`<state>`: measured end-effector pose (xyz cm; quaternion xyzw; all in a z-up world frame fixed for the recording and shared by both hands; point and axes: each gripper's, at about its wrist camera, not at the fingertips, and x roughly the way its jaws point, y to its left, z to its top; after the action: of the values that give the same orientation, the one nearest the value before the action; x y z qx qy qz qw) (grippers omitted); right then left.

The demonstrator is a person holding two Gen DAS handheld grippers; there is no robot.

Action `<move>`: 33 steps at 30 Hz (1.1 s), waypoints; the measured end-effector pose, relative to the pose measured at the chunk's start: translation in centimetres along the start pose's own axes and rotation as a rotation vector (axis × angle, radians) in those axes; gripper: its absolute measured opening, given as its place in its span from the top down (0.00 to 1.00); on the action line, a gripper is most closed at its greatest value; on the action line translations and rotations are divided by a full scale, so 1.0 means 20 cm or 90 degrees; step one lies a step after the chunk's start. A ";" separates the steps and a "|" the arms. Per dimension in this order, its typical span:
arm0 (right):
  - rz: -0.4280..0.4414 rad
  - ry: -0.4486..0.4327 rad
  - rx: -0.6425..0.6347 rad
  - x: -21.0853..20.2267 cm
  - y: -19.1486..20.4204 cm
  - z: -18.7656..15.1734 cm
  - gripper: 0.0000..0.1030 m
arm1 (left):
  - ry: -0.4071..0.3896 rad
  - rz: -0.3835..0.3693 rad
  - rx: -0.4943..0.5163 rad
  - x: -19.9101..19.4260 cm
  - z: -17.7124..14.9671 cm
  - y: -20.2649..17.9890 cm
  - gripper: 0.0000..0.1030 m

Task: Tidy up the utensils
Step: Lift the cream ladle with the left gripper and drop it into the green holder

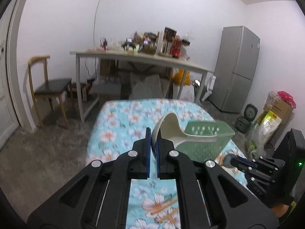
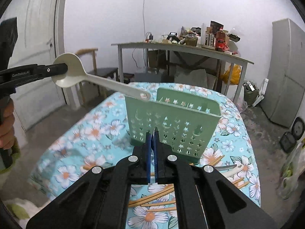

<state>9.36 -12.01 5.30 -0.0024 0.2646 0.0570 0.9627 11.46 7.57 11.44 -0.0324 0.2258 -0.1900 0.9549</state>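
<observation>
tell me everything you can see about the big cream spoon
The cream spoon looks like matte plastic: a deep round bowl and a long flat handle with a hanging hole at its end. The left gripper is shut on the bowl's rim, holding it in the air, handle end over the green holder, not yet inside.

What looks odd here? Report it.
The left tool grips the spoon by its bowl, not its handle, which points at the holder. Chopsticks lie scattered on the cloth.

Black tool (image 1: 153, 137), blue pads (image 1: 148, 152), silver screws.
</observation>
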 end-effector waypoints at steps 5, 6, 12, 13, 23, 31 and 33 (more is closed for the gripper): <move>0.012 -0.042 0.029 -0.13 -0.08 0.07 0.98 | -0.023 0.042 0.060 0.00 0.12 -0.05 0.96; 0.011 -0.049 0.031 -0.15 -0.09 0.09 0.98 | -0.016 0.051 0.074 0.02 0.13 -0.06 0.96; 0.026 -0.111 0.051 -0.32 -0.20 0.17 0.97 | 0.022 0.096 0.172 0.16 0.19 -0.15 0.96; 0.025 -0.120 0.052 -0.34 -0.21 0.19 0.97 | 0.027 0.102 0.184 0.18 0.20 -0.16 0.96; 0.054 -0.205 0.073 -0.47 -0.38 0.37 0.97 | 0.114 0.126 0.291 0.47 0.20 -0.28 0.96; 0.135 -0.228 0.120 -0.40 -0.50 0.49 0.97 | 0.155 0.064 0.249 0.65 0.18 -0.31 0.91; 0.152 -0.225 0.132 -0.36 -0.51 0.52 0.97 | 0.162 0.047 0.235 0.69 0.17 -0.31 0.90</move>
<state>9.55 -22.66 17.65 0.1374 0.0951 0.1425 0.9756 22.25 -3.43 9.66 0.1754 0.3071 -0.1956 0.9147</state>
